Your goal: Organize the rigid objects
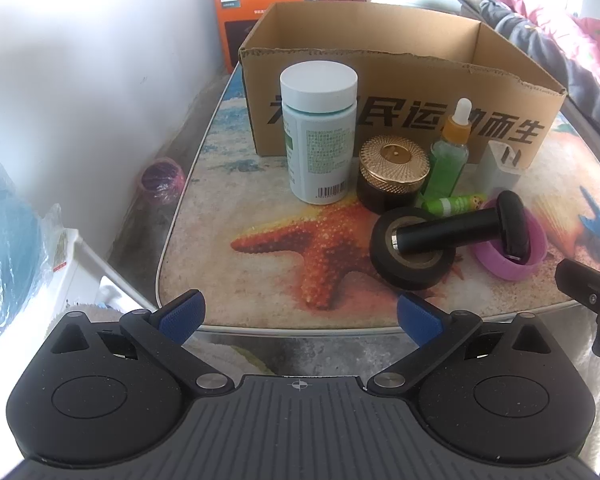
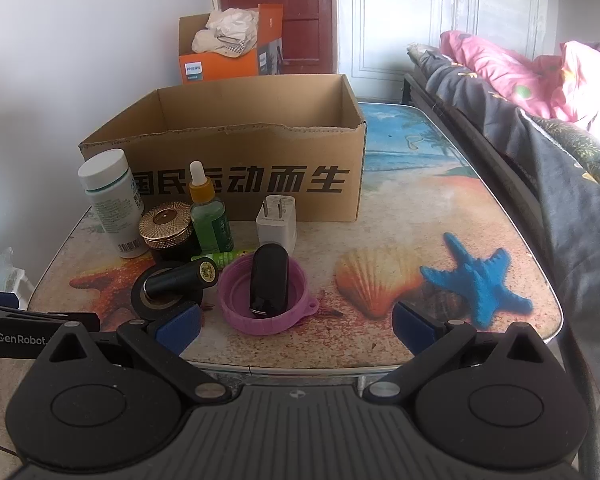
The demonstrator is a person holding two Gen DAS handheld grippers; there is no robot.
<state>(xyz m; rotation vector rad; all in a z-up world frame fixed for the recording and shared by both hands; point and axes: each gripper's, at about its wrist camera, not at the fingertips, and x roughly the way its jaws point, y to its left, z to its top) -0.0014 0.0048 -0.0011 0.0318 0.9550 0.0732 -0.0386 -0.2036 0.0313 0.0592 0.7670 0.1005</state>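
An open cardboard box (image 1: 400, 92) (image 2: 236, 148) stands at the back of the table. In front of it are a white pill bottle (image 1: 320, 136) (image 2: 112, 204), a gold-lidded jar (image 1: 394, 172) (image 2: 166, 228), a green dropper bottle (image 1: 450, 152) (image 2: 210, 216), a white plug adapter (image 1: 500, 164) (image 2: 277, 224) and a small green tube (image 1: 454, 203) (image 2: 226, 258). A black cylinder (image 1: 444, 232) (image 2: 180, 278) lies across a black tape roll (image 1: 410, 268) (image 2: 156, 304). A black fob (image 2: 269, 280) (image 1: 512, 226) sits in a purple ring lid (image 2: 240, 316) (image 1: 508, 268). My left gripper (image 1: 298, 314) and right gripper (image 2: 296, 326) hang open and empty above the table's near edge.
The table (image 2: 440, 216) has a beach print with starfish and a shell. A bed with pink and grey bedding (image 2: 540, 92) runs along its right side. An orange box (image 2: 220, 60) sits behind. A wall (image 1: 80, 80) and bagged items (image 1: 12, 240) flank the left.
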